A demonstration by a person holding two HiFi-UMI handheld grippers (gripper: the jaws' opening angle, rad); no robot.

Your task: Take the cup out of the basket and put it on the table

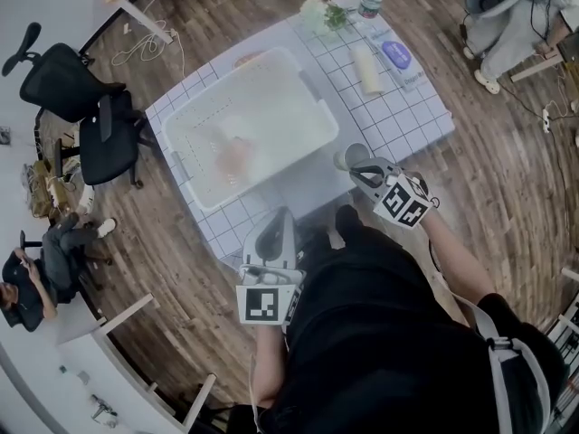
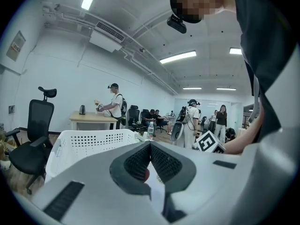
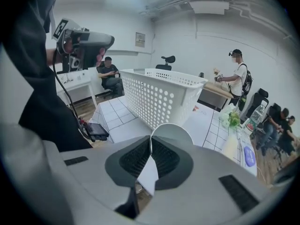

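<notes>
The right claw (image 3: 150, 143) is clenched on the wall of the white cup (image 3: 171, 132), one pad inside the rim and one outside, with the cup's mouth turned toward the camera. In the head view the cup (image 1: 352, 156) sits outside the white basket (image 1: 271, 70), just beside its near right corner and over the checked desk (image 1: 412, 120). So, as I judge it, the lifting-out is done; what is left is to set the cup down and let go. The left claw (image 2: 150, 146) is closed on nothing, held level near the basket's near side.

The cup's base is hidden behind the right claw, so I cannot tell whether it touches the desk. Haze blurs the basket's inside, where an orange thing (image 1: 233, 156) cannot be identified
</notes>
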